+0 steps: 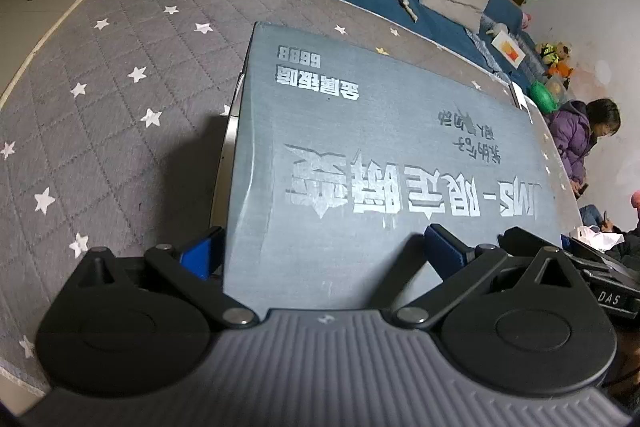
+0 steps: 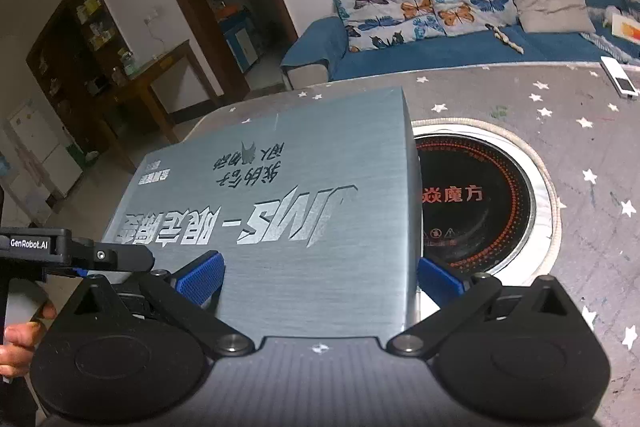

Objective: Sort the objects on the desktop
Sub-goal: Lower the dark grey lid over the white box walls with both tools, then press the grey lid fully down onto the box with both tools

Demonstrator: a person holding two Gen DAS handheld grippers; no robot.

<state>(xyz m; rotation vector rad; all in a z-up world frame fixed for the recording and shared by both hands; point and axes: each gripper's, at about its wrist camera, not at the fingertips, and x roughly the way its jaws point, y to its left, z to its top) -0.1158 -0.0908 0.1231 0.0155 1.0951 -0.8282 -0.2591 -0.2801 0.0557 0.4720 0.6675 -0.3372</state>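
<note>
Box (image 2: 280, 211) sits tilted over the stove ring's (image 2: 548, 187) left side, my left gripper (image 1: 324, 251) and right gripper (image 2: 320, 279) both clamped across its near end; uneven lifting could twist it loose onto the ring.

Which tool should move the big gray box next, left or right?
Neither alone, really. Both tools, the left tool and the right tool, each straddle the near edge of the gray box. The box looks wide, so I'd guess moving it with both together is safest, away from the round cooktop.
</note>
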